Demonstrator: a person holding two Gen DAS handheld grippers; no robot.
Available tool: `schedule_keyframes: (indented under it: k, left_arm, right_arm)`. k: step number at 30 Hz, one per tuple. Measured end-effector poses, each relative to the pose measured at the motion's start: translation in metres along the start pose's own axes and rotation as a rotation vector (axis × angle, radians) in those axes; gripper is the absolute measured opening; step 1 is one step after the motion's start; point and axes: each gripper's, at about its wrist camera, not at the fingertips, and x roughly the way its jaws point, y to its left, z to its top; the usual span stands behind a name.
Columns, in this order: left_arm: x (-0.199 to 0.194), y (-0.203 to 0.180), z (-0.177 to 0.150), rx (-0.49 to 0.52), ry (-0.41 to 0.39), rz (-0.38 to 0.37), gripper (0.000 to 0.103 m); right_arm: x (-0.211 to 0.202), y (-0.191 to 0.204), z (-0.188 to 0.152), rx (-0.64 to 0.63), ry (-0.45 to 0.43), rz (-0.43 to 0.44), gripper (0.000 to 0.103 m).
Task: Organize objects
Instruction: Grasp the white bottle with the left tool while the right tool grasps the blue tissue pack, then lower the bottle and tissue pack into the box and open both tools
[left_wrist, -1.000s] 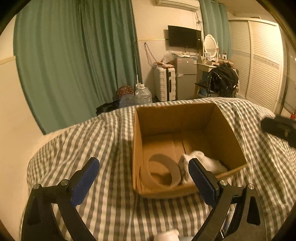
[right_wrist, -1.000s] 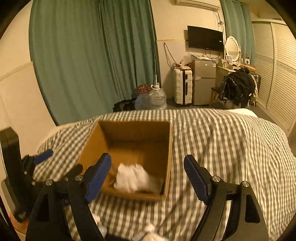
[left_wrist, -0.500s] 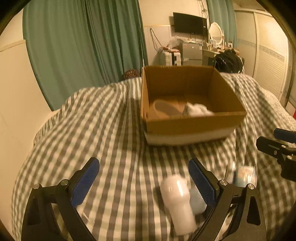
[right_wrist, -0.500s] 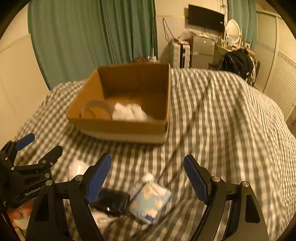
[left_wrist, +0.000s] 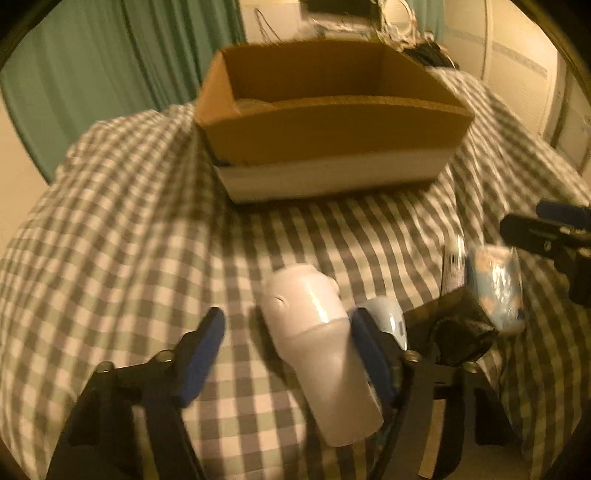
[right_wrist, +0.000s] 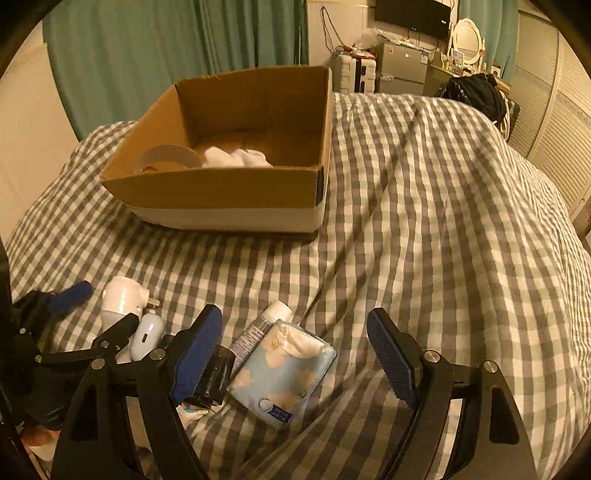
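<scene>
A cardboard box (right_wrist: 236, 184) stands on the checked bed and holds a tape roll (right_wrist: 168, 157) and white cloth (right_wrist: 236, 158); it also shows in the left wrist view (left_wrist: 332, 122). My left gripper (left_wrist: 286, 338) is open around a white bottle (left_wrist: 317, 343) lying on the bed, its right finger close against it. My right gripper (right_wrist: 295, 354) is open above a blue tissue pack (right_wrist: 284, 373). The bottle also shows in the right wrist view (right_wrist: 120, 299).
A small white device (right_wrist: 147, 334), a tube (right_wrist: 258, 328) and a black object (right_wrist: 210, 380) lie together by the tissue pack. The checked bedcover (right_wrist: 424, 221) spreads to the right. Green curtains, a fridge and a desk stand beyond the bed.
Both grippers have dropped from above the box toward the items at the near edge of the bed. My left gripper has come around the white bottle and its jaws have narrowed.
</scene>
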Motion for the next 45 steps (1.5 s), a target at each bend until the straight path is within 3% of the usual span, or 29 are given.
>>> schedule_keyframes:
  k: [3, 8, 14, 21, 31, 45]
  left_arm:
    - [0.008, -0.006, -0.002, 0.025, 0.029, -0.027, 0.051]
    - [0.000, -0.006, -0.002, 0.025, 0.004, -0.033, 0.050]
    - [-0.027, 0.010, 0.004, -0.037, -0.100, 0.001, 0.050]
    - [-0.027, 0.022, 0.003, -0.067, -0.098, -0.029, 0.050]
    - [-0.028, 0.026, 0.005, -0.095, -0.100, -0.033, 0.050]
    - [-0.041, 0.028, 0.000, -0.103, -0.113, -0.011, 0.050]
  right_arm:
    - [0.005, 0.000, -0.002, -0.003, 0.020, -0.009, 0.081]
    - [0.014, 0.002, -0.007, -0.024, 0.054, -0.036, 0.081]
    - [0.029, 0.007, -0.014, -0.045, 0.113, -0.065, 0.081]
    - [0.050, 0.018, -0.021, -0.063, 0.204, -0.076, 0.075]
    - [0.033, 0.033, -0.022, -0.109, 0.125, -0.081, 0.059]
    - [-0.027, 0.024, -0.016, -0.054, -0.046, 0.000, 0.056]
